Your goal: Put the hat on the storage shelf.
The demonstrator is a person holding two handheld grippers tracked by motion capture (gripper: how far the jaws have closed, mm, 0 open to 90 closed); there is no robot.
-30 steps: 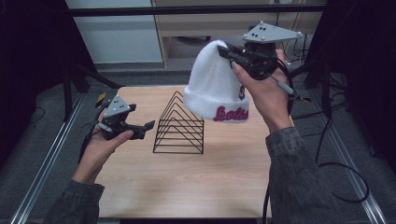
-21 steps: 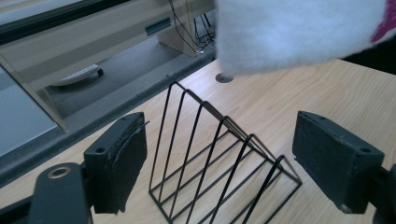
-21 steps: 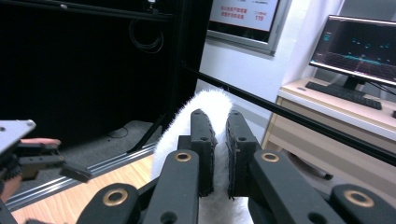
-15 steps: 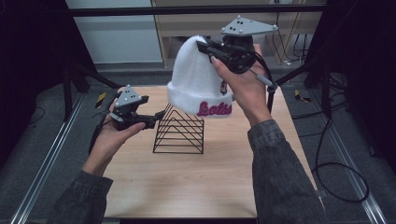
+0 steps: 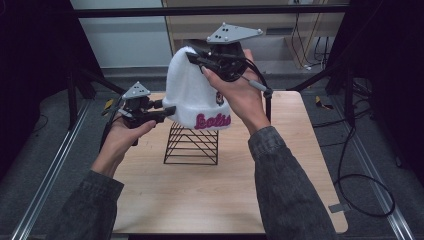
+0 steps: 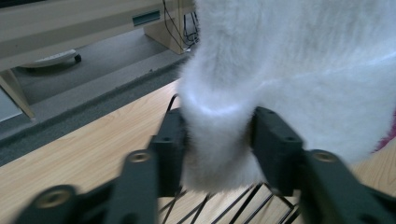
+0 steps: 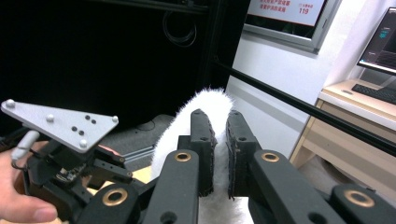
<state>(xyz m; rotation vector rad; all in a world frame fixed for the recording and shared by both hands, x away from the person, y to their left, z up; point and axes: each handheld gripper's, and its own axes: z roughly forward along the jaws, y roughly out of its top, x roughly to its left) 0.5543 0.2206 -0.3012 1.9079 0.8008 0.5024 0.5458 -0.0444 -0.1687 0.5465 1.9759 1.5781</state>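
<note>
Wooden table (image 5: 210, 200) carries black wire rack (image 5: 192, 145). We hold white beanie (image 5: 192, 97) above rack: right gripper (image 5: 200, 60) clamps crown, left gripper (image 5: 167, 111), jaws just closing, pinches fuzzy cuff.

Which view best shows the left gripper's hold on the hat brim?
Left gripper view: the left gripper pinches the white hat's folded brim. High view shows it at the brim's left edge, contact small. Right gripper view shows its grey plate, no contact.

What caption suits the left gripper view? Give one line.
Left gripper pinches the fluffy white knit beanie cuff above the black wire rack.
</note>
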